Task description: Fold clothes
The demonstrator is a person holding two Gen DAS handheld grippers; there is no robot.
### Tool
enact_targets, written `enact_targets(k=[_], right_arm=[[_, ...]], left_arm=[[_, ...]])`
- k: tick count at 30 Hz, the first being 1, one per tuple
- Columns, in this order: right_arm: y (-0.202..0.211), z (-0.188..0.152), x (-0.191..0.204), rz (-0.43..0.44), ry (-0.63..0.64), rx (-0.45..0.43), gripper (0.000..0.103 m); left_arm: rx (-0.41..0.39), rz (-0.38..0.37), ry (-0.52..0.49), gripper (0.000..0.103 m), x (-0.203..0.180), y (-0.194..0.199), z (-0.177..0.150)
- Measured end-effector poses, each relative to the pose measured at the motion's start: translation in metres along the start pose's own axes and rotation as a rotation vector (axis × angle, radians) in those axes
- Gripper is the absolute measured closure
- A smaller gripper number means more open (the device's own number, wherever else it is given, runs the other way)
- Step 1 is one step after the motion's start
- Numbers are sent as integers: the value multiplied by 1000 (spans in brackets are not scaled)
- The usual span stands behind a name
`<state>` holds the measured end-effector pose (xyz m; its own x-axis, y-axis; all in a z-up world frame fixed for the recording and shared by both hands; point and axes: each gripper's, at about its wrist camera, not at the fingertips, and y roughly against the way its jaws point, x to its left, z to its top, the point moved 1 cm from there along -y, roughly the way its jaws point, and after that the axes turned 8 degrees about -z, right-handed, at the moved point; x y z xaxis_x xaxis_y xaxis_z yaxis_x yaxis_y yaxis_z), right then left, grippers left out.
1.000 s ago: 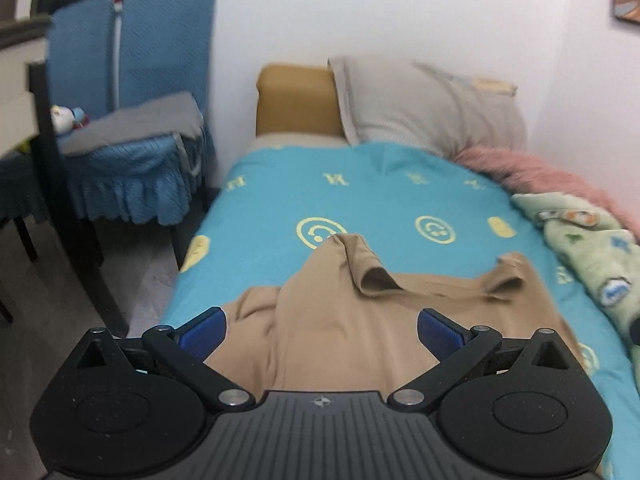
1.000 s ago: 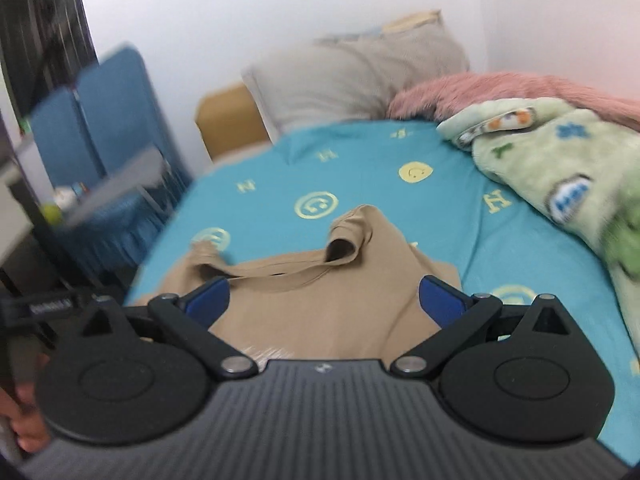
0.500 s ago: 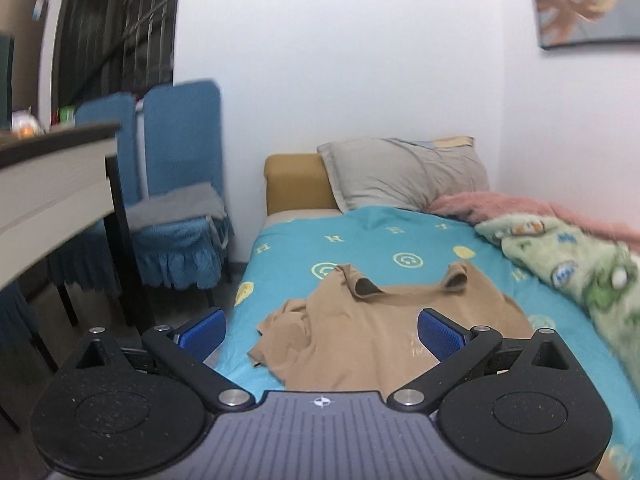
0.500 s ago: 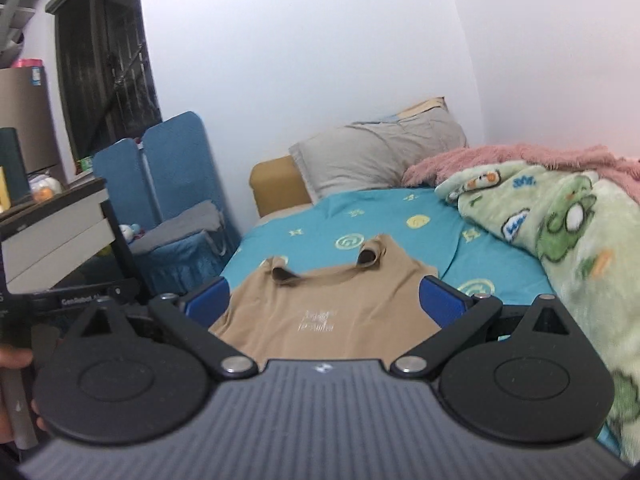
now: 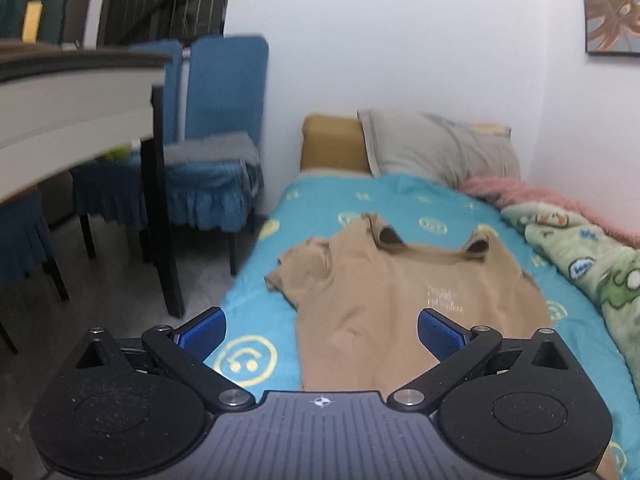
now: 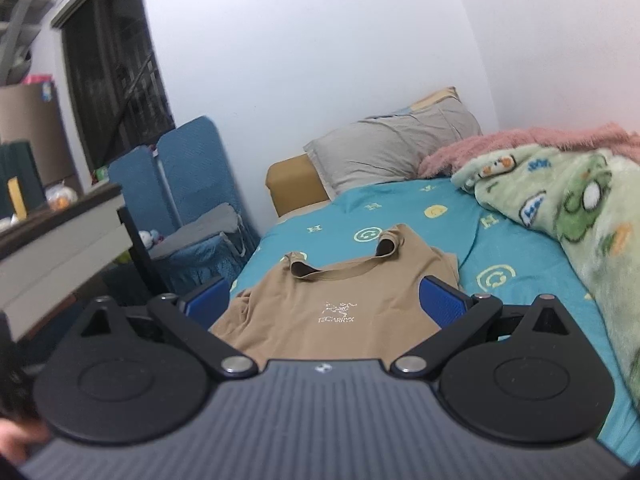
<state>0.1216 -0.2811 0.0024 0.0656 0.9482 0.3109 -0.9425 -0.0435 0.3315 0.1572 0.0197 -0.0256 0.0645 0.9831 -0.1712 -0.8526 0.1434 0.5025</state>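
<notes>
A tan T-shirt [image 5: 404, 292] lies spread on the turquoise bed sheet [image 5: 320, 208], collar toward the pillow, its left sleeve bunched. It also shows in the right wrist view [image 6: 340, 300], with a small white logo facing up. My left gripper [image 5: 322, 330] is open and empty, held back from the shirt's near hem. My right gripper [image 6: 326, 306] is open and empty, also held back above the near end of the shirt.
A grey pillow [image 5: 436, 148] and a tan headboard cushion [image 5: 332, 144] lie at the bed's far end. A green and pink blanket [image 6: 560, 208] is heaped along the right side. Blue chairs [image 5: 216, 160] and a desk [image 5: 76, 100] stand left of the bed.
Both grippers have pulled back and up from the shirt, so more of the bed and room shows. The shirt lies as before. Both stay open.
</notes>
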Motion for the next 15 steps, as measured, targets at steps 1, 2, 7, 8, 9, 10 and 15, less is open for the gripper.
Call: enact_targets(k=[1,2,7,8,9,10,15], right_arm=[[-1,0,-3,-4,-20,7,0],[-3,0,-5,-10,-39,17,0],[-17,-4,-22,-16,-146,83,0],[-22,-4,-25,-12,-171,95,0],[-27,-4,-29,-7,-196,107,0],[-33,-5,-31,-5,-220,117,0],[-65,-9,-38,-20,-283,154,0]], left_arm=[[23,-17,22,0,5,-8,0],[50,-41,52,0,11,-17,1],[131,-84,275,5,54,-72,11],[133,-82,342,7,67,-84,12],[132,-80,408,8,81,-95,13],[129,-79,471,10,94,-106,14],[92,-83,684,17,146,-171,17]])
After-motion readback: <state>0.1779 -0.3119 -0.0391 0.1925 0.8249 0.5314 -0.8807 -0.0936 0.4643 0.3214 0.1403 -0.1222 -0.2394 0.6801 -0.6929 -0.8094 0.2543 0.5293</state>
